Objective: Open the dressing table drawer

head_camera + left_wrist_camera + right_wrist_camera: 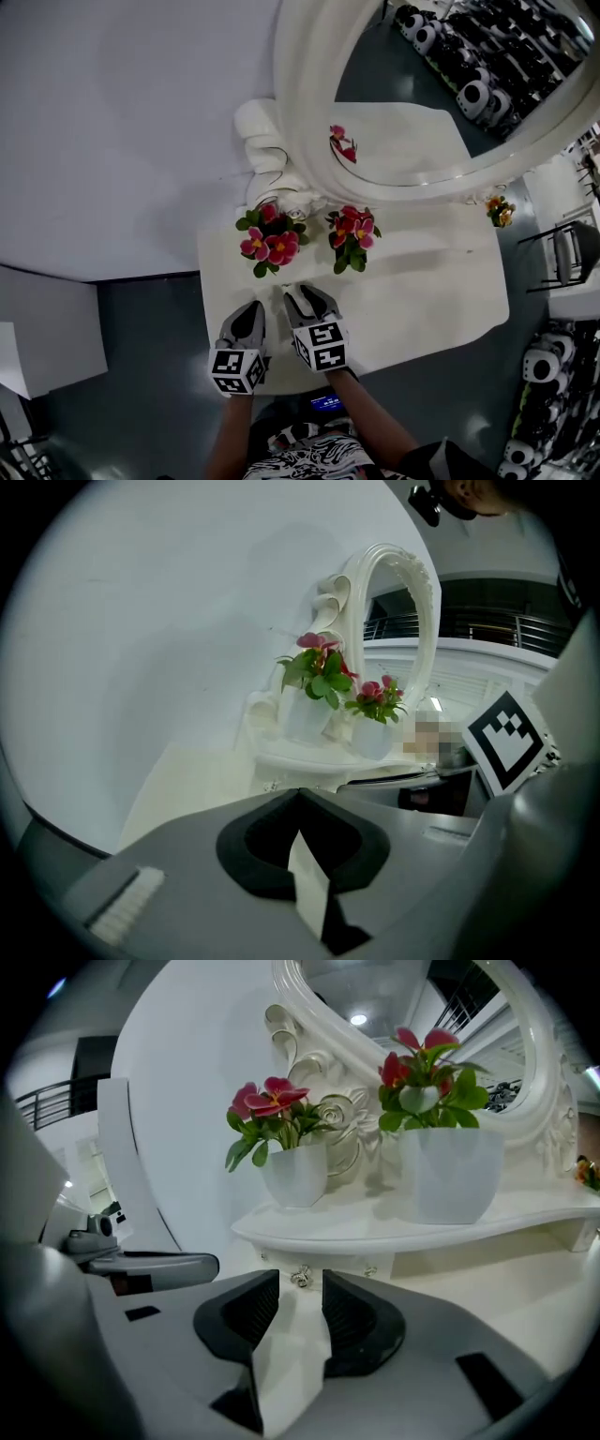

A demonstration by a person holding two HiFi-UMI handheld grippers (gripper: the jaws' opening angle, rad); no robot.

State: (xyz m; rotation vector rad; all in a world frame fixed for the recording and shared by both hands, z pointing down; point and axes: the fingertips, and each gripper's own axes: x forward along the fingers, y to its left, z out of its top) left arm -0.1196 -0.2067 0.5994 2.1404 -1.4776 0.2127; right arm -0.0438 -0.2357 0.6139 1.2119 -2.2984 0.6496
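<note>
The white dressing table (422, 300) carries an oval mirror (309, 112) and a raised shelf (375, 1227) with two flower pots (295, 1174) (450, 1185). Under that shelf is a small drawer front with a metal knob (300, 1277). My right gripper (301, 1283) is open and points at the knob, which sits just beyond its fingertips with nothing between the pads. In the head view the right gripper (302, 292) hovers over the tabletop in front of the pots. The left gripper (251, 309) is beside it at the table's left front; its jaws (298, 794) meet at the tips and hold nothing.
A second small knob (370, 1269) sits right of the first. A white curved wall (94, 141) stands left of the table. A little flower (500, 210) is at the table's far right. A chair (567, 253) and rows of black-and-white machines (478, 56) stand beyond.
</note>
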